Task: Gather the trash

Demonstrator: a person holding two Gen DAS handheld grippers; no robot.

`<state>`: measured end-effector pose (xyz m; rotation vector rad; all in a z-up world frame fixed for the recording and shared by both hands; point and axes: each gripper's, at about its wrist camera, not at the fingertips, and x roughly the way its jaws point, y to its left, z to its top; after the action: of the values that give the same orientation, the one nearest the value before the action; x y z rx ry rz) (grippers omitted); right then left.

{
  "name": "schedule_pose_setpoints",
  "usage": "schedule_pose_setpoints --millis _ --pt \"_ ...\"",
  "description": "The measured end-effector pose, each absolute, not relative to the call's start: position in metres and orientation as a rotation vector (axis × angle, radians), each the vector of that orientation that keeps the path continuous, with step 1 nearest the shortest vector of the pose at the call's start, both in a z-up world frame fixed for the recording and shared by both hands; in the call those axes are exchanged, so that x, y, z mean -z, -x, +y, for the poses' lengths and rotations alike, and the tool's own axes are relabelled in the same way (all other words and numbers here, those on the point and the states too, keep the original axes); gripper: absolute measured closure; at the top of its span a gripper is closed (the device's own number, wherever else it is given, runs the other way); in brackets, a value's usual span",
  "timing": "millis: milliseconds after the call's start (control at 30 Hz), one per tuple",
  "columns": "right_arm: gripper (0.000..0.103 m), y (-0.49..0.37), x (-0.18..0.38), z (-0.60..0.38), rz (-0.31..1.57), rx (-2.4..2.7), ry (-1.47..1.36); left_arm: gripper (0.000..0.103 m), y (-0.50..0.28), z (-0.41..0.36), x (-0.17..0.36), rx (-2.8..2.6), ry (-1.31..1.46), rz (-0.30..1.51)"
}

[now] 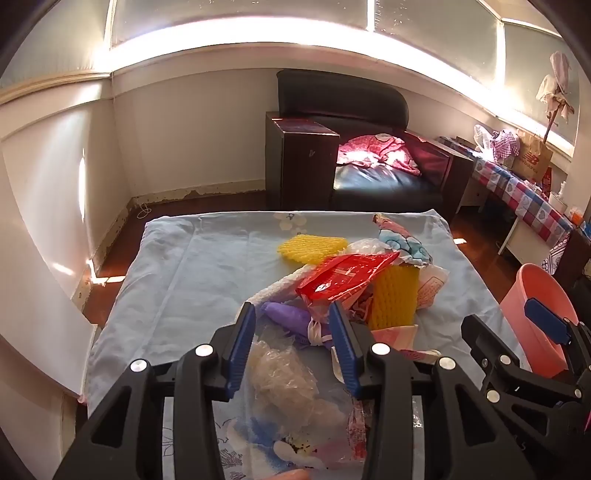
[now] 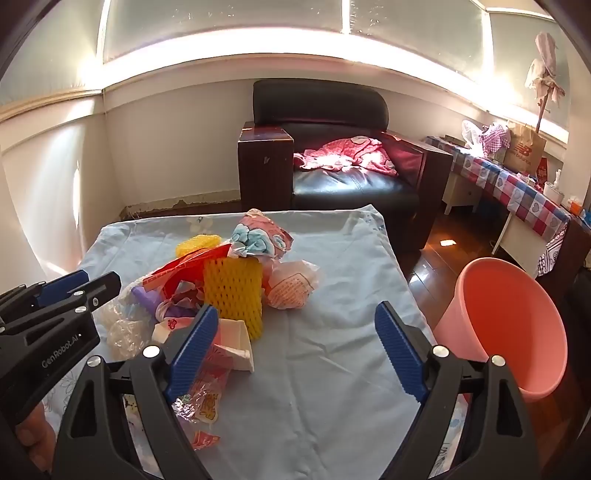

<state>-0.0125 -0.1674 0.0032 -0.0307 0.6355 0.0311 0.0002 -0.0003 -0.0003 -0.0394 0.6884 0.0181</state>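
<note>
1. The room has pale walls, a long frosted window band (image 2: 229, 22) glowing with sun, and a dark wooden floor (image 2: 439, 258).
2. A black leather armchair with dark wooden arms (image 2: 317, 110) stands against the far wall, a crumpled pink patterned cloth (image 2: 347, 155) on its seat.
3. A long side table under a red, blue and white checked cloth (image 2: 517, 192) runs along the right wall, carrying a brown paper bag (image 2: 522, 149) and small items.
4. The surface, covered by a pale blue sheet (image 2: 332, 332), fills the foreground.
5. A round salmon-pink plastic bin (image 2: 517, 317) stands on the floor just beside the surface's right edge, tilted in the lens.
6. The trash lies heaped on the left half of the surface: a yellow foam fruit net (image 2: 232, 291), a red plastic wrapper (image 1: 343, 273), a purple plastic piece (image 1: 286, 315), and crumpled clear plastic film (image 1: 280, 373).
7. The left tool (image 1: 291, 350) hangs with its blue pads apart, straddling the clear film without pressing it.
8. The right tool (image 2: 295, 350) is spread wide over bare sheet, gripping nothing.
</note>
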Motion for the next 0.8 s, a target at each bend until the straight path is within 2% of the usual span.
schedule_pose_setpoints --millis 433,800 --pt "0.016 0.013 -0.003 -0.168 0.638 -0.030 0.032 0.060 0.012 0.027 0.015 0.041 0.026 0.688" --pt "0.016 0.018 -0.008 -0.173 0.606 -0.029 0.005 0.060 0.010 0.007 0.001 -0.005 0.029 0.679"
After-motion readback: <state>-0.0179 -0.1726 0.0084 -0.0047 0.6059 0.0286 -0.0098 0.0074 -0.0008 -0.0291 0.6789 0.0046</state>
